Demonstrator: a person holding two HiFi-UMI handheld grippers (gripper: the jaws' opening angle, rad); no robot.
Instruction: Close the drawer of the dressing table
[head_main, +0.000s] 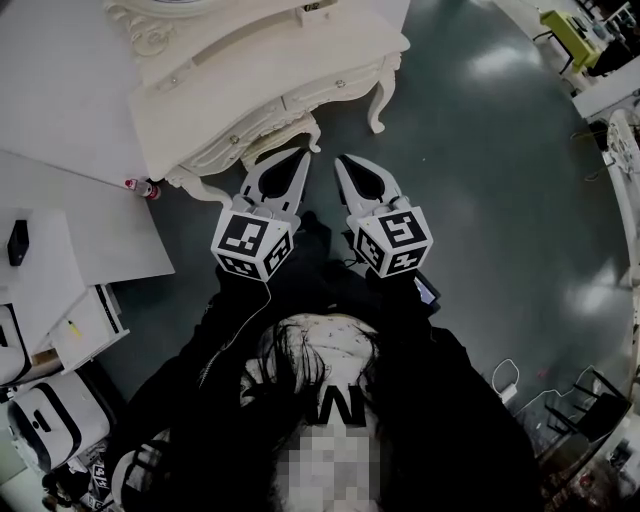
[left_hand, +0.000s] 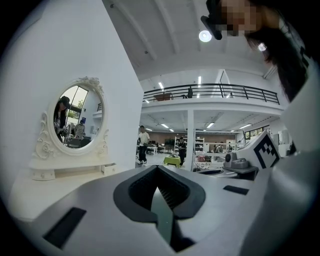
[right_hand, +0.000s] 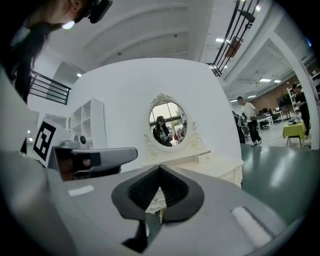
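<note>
Dark green polished floor (head_main: 480, 180) lies under both tools. The left gripper (head_main: 302, 154) and the right gripper (head_main: 341, 161) are held side by side, close together and level with each other. Each carries its marker cube (head_main: 252, 245) at the near end.

Seen along its own jaws, the left gripper (left_hand: 159, 170) has them brought together at the tips with nothing between. The right gripper (right_hand: 160, 169) is the same, with its tips meeting and empty.

Just ahead of both tips stands the cream dressing table (head_main: 250, 80). Its carved front edge almost meets the left gripper's tips and stands a little further from the right gripper's. The drawer (head_main: 240, 135) with its small knob sits in that front, ahead of the left gripper and slightly to its left. It looks pushed in level with the front, though the head view is too steep to be sure.

Further ahead on the tabletop an oval mirror (right_hand: 167, 124) rises against a white wall (right_hand: 115, 95), with a person reflected in it. Far off to the right of the grippers, a person (right_hand: 248, 121) walks across the open hall.
</note>
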